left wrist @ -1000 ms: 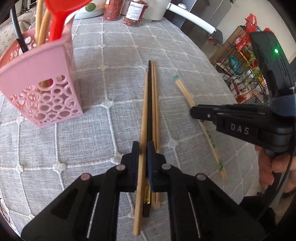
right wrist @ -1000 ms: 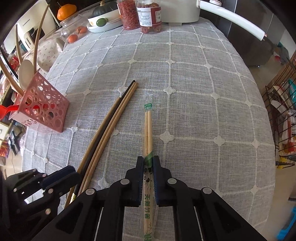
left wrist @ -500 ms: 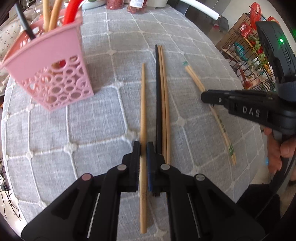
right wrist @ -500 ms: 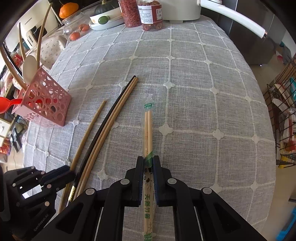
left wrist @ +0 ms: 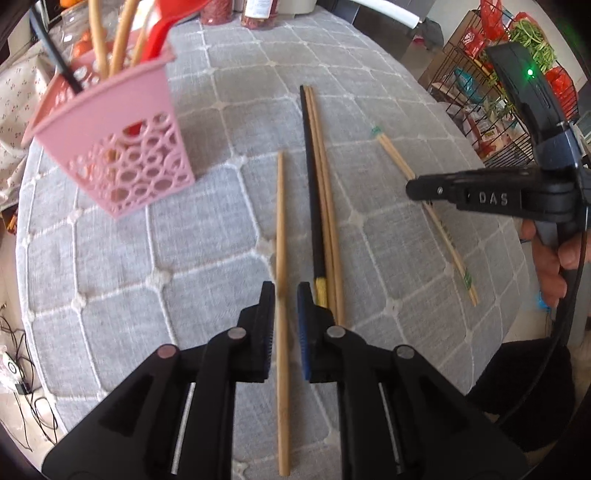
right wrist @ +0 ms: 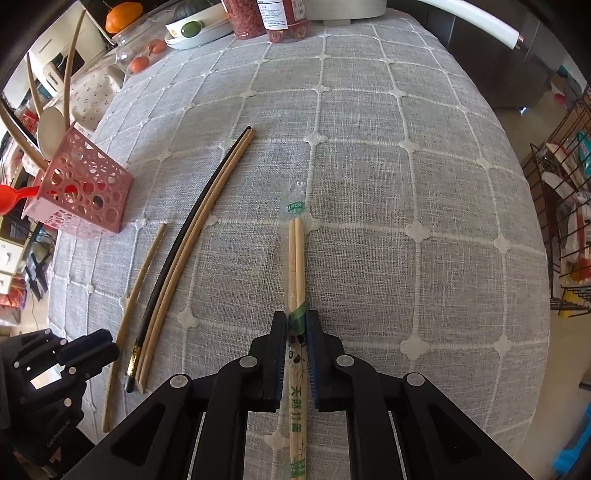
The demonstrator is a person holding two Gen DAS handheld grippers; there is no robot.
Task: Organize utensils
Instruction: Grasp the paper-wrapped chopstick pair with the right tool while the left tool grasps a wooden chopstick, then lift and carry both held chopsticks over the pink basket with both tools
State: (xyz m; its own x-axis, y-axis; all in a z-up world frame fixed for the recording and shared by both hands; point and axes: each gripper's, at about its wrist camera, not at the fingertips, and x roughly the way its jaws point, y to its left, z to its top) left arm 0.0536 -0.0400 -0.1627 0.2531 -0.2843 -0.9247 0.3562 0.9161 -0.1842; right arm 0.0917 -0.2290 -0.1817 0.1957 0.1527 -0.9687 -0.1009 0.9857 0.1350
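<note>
My left gripper [left wrist: 285, 291] is slightly open around a single wooden chopstick [left wrist: 280, 229] that lies on the grey tablecloth, a gap showing beside it. To its right lie a black chopstick [left wrist: 314, 192] and two wooden ones [left wrist: 327, 192], side by side. My right gripper [right wrist: 297, 319] is shut on a wrapped pair of bamboo chopsticks [right wrist: 296, 258], which also shows in the left wrist view [left wrist: 432, 214]. A pink perforated utensil holder [left wrist: 122, 147] stands at the left with a red spoon and wooden utensils in it.
Jars [right wrist: 273, 14] and a dish [right wrist: 192, 31] with fruit stand at the table's far edge. A wire rack [left wrist: 480, 92] with bags stands beyond the right edge. A white tube [right wrist: 476, 18] crosses the far right corner.
My left gripper pulled the single wooden chopstick away from the black and wooden ones, toward the holder, then loosened its jaws. The right gripper has hardly moved.
</note>
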